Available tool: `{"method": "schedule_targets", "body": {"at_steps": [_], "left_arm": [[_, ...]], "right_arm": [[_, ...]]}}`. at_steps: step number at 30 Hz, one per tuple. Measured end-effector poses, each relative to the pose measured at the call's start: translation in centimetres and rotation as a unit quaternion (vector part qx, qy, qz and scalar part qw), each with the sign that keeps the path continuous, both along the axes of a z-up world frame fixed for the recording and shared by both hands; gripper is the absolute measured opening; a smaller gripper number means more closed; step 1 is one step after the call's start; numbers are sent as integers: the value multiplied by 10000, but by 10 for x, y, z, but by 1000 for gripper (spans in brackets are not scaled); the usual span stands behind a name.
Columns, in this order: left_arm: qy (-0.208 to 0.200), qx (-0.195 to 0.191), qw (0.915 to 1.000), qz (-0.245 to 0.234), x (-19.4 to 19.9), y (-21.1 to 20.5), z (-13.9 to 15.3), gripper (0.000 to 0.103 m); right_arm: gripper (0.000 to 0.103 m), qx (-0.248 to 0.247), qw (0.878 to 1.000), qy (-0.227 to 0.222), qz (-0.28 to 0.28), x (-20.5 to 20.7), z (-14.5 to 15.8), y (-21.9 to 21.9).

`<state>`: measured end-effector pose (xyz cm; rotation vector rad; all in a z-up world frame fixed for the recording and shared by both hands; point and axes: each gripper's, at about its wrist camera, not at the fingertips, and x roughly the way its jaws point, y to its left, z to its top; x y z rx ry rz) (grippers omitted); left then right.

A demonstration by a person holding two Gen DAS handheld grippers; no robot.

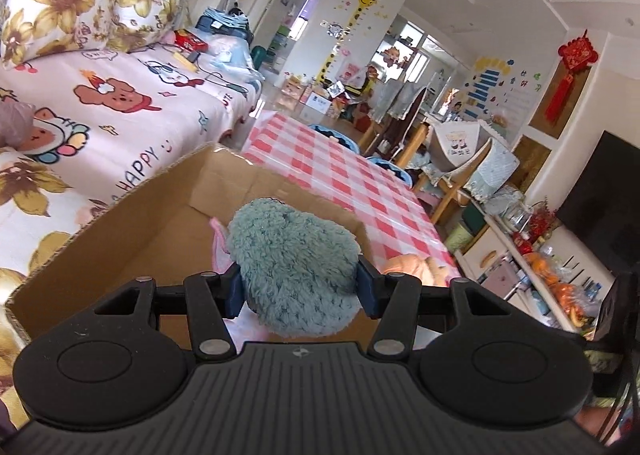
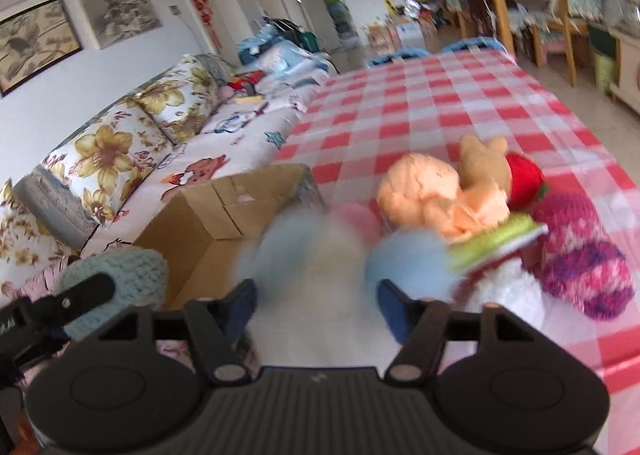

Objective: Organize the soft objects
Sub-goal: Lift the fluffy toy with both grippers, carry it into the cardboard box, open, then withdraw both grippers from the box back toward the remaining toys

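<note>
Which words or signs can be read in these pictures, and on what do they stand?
"HAPPY :)" on the pink cartoon-printed sofa cover.
Red Chinese-knot wall hanging: its character is too small to read.
Blue wall stickers: too small.
Red box on the sofa: print too blurred.
Right wrist view: no readable text.

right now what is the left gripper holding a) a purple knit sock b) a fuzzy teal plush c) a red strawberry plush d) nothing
b: in the left wrist view the left gripper has its blue pads pressed into both sides of a fuzzy teal plush, held over the open cardboard box.
</note>
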<state>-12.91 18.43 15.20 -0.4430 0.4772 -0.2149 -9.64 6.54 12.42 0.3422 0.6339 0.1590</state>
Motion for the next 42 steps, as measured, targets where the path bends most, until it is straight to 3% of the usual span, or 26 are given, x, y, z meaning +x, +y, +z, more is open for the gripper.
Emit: {"method": "schedule_targets", "body": {"at_steps": [2, 8, 14, 31, 42], "left_arm": [[6, -54, 10000, 79, 1, 6, 0, 70], [-91, -195, 9991, 378, -2, 30, -1, 74], [-49, -197, 9978, 638, -5, 46, -3, 78], [-332, 752, 9961, 332, -9, 8, 2, 103], [-592, 1417, 9881, 7, -12, -13, -3, 103]], "right_arm": [[83, -101, 9997, -184, 118, -5, 5, 5], [85, -229, 9979, -321, 512, -6, 7, 20], [89, -361, 9978, -350, 423, -4, 6, 16], [99, -220, 9988, -301, -329, -10, 4, -20], [102, -143, 9975, -358, -589, -21, 7, -41]]}}
